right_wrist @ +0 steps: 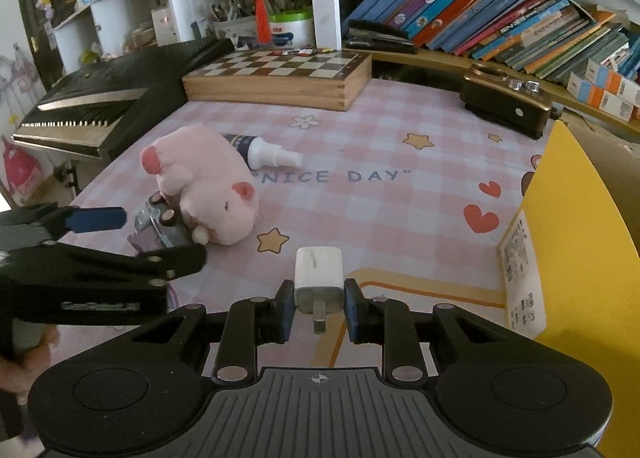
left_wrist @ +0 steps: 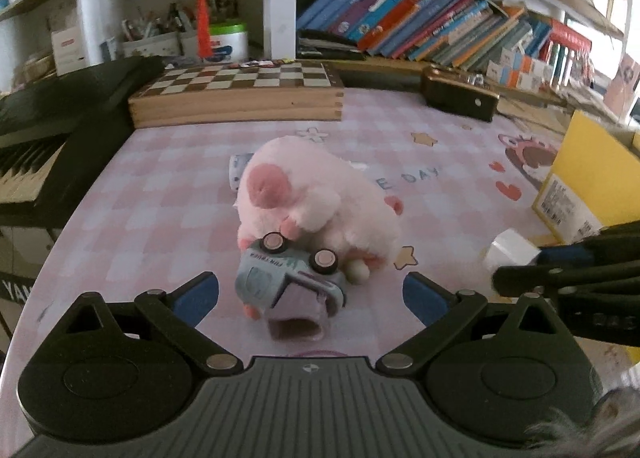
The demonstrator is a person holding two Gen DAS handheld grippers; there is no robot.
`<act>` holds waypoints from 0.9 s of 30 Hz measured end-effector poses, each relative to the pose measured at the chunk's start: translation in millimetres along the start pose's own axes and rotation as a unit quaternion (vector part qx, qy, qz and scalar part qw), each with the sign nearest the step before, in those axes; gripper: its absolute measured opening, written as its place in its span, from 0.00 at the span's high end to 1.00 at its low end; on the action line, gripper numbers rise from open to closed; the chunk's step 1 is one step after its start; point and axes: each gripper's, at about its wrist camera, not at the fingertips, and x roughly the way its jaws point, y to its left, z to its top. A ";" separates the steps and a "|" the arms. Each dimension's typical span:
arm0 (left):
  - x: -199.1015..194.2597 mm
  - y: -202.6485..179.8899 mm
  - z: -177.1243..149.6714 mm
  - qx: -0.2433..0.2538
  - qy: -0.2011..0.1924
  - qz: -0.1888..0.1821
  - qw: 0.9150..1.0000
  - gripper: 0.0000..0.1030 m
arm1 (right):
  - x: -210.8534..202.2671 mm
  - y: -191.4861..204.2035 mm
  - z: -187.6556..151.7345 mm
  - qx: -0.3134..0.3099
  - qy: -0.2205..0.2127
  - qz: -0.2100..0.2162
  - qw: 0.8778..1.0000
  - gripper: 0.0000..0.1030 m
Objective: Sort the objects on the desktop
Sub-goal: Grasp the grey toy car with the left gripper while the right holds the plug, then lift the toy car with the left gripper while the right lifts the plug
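Two tongs over the pink checked bench [right_wrist: 360, 129]. Left tongs [left_wrist: 310, 294] released, blue pads spread wide, toy car [left_wrist: 288, 278] between them, neither pad touching it. No pad contact seen in either view. Car lies on its side, wheels up toward the plush [left_wrist: 316, 201], touching it. A small purple piece lies at the car's near end; what it is, cannot tell.

Right tongs [right_wrist: 318, 310] clenched on white charger [right_wrist: 319, 270]: both pads press its lower sides, metal prong pointing back toward the camera. Whether the charger's base touches the bench, cannot tell. From the left wrist view the charger [left_wrist: 510, 250] shows at the right, near the yellow box [left_wrist: 588, 177].

Pink plush pig lies on its side, left of centre in the right wrist view. Spray bottle [right_wrist: 260, 151] lies flat just behind it, nozzle pointing right, partly hidden by the plush in the left view. Bench print reads "NICE DAY".

Back of bench: chessboard box [right_wrist: 280, 73] centre, black keyboard [right_wrist: 100, 105] to the left, dark case [right_wrist: 504, 101] to the right. Shelf behind holds leaning books [right_wrist: 480, 5] and a pen pot [right_wrist: 290, 27]. Yellow box stands at the right edge, label side facing the bench.
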 end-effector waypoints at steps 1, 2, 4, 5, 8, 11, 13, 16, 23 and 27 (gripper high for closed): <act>3.6 -0.1 0.7 0.004 0.001 0.002 1.000 0.05 | 0.4 -0.3 0.3 0.001 0.000 0.000 1.000 0.76; 7.2 0.7 1.4 0.008 0.003 0.003 1.000 0.08 | 0.8 -0.5 0.5 0.001 0.001 0.000 1.000 0.76; 12.9 2.8 2.0 0.013 0.010 0.005 1.000 0.16 | 1.5 -1.6 0.6 0.003 0.003 0.001 1.000 0.76; 15.1 4.4 2.2 0.014 0.014 0.005 1.000 0.22 | 1.4 -1.6 -0.2 0.003 0.004 0.002 1.000 0.76; 17.9 7.9 1.8 0.012 0.024 -0.005 1.000 0.39 | 1.7 -1.8 -1.4 0.004 0.007 0.004 1.000 0.76; 14.1 8.6 1.9 0.004 0.028 -0.008 1.000 0.41 | 0.9 -0.8 -2.9 0.003 0.008 0.006 1.000 0.76; 9.1 8.7 2.0 -0.001 0.024 -0.008 1.000 0.41 | -0.5 0.5 -3.4 0.001 0.007 0.008 1.000 0.76; -1.9 8.2 2.7 -0.005 0.016 -0.011 1.000 0.41 | -3.3 3.5 -3.2 -0.001 0.004 0.009 1.000 0.76; -39.3 7.9 0.4 -0.025 -0.010 -0.023 0.999 0.41 | -16.0 9.6 -2.6 -0.003 -0.008 0.013 1.000 0.76; -61.6 9.2 -3.8 -0.050 -0.020 -0.031 0.998 0.41 | -26.6 13.8 -3.9 -0.005 -0.016 0.013 1.000 0.76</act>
